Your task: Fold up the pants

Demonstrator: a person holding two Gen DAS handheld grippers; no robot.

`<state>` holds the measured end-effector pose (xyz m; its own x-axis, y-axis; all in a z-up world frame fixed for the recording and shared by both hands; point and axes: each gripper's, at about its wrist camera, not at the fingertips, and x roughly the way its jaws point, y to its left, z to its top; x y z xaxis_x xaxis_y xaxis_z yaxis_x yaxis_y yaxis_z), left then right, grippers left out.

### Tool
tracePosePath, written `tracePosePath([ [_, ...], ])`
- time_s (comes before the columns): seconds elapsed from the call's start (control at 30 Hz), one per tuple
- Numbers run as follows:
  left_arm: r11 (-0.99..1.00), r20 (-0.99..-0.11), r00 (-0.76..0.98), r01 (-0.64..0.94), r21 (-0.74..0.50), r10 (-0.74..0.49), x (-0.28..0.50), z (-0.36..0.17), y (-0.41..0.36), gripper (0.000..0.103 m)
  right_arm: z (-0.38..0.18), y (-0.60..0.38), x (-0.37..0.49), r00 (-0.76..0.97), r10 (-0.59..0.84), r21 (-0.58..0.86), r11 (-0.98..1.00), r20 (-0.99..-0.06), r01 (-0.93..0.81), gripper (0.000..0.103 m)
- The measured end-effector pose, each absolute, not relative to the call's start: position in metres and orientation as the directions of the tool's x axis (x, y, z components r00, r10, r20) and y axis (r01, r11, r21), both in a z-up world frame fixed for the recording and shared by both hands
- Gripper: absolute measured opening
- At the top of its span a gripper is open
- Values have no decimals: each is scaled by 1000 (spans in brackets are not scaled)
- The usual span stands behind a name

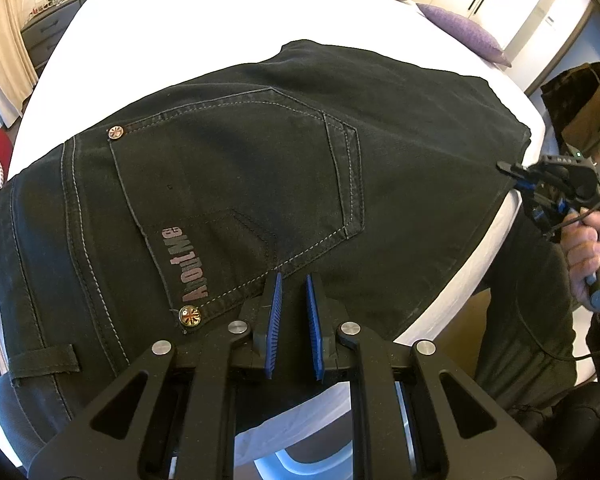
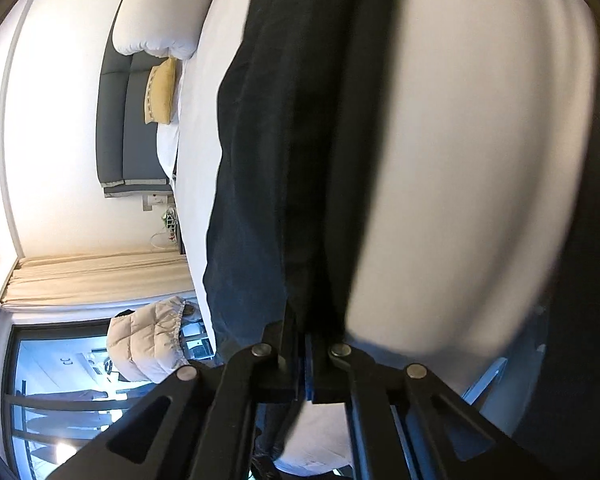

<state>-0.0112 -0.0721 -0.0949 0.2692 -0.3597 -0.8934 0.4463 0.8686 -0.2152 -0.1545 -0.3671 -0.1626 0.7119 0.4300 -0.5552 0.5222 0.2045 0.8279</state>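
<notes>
With the black denim pants (image 1: 260,184) lying doubled on the white bed (image 1: 204,36), the left tongs (image 1: 293,280) hover nearly together over the seat while the right tongs (image 2: 306,344) clamp the leg edge, so the next fold likely needs that edge carried across.

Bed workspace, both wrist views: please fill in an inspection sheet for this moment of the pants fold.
Surface: white bed sheet, smooth.
Job's things: black pants lying flat, back pocket up, one edge at the bed's side.
Clutter: purple cushion at the far edge of the bed; white pillow and yellow cushion by the headboard.
Grippers: left tongs narrowly parted over the pants near the pocket, grip unclear; right tongs shut on the pants' edge.
Cables: black cable hanging from the right handle.
Surroundings: grey headboard, cream curtain, beige padded jacket, grey drawers.
</notes>
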Motion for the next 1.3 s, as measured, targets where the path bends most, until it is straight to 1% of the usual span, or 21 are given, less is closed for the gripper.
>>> tracePosePath([
  [0.17,868,-893,268,447,-217,-362,-11,-95,-72,12,-161,-372,-153,737,418,844,184,-531,503,1],
  [0.2,868,-892,269,444,-221,-364,-11,-95,-71,12,-159,-375,-153,749,405,849,177,-525,499,4],
  [0.27,869,-890,272,441,-223,-366,-11,-96,-70,12,-159,-390,-154,775,378,859,150,-507,489,4],
  [0.37,869,-892,271,445,-217,-362,-12,-96,-70,12,-154,-415,-151,809,296,861,152,-508,485,4],
  [0.4,869,-892,270,446,-217,-361,-12,-96,-70,12,-155,-421,-151,815,287,864,138,-503,485,2],
  [0.43,869,-892,269,445,-218,-362,-11,-96,-71,12,-155,-428,-151,816,282,862,129,-505,490,1],
  [0.57,869,-894,270,445,-215,-359,-11,-96,-72,12,-156,-435,-157,800,267,843,136,-537,521,1],
  [0.73,868,-894,266,448,-216,-360,-10,-97,-72,12,-156,-432,-159,803,253,841,129,-540,525,1],
  [0.8,868,-893,267,446,-218,-362,-10,-97,-72,12,-152,-435,-155,802,236,836,159,-548,524,1],
  [0.83,869,-892,269,443,-221,-364,-10,-97,-71,12,-154,-439,-157,805,233,838,157,-545,522,2],
  [0.87,869,-891,270,442,-221,-364,-10,-97,-71,12,-154,-445,-158,811,226,842,145,-539,520,4],
  [0.97,868,-893,270,446,-216,-361,-11,-98,-70,12,-147,-473,-159,829,140,839,147,-542,524,4],
  [1.03,869,-894,269,446,-214,-358,-10,-98,-71,12,-149,-491,-160,835,103,840,126,-540,527,4],
  [1.07,869,-894,269,446,-213,-357,-10,-98,-71,12,-152,-498,-160,838,101,843,107,-536,527,1],
  [1.13,870,-895,269,445,-211,-355,-11,-98,-71,12,-159,-508,-163,837,102,843,75,-538,533,0],
  [1.3,870,-899,265,447,-206,-350,-10,-98,-73,12,-164,-507,-170,842,75,846,66,-533,530,0],
])
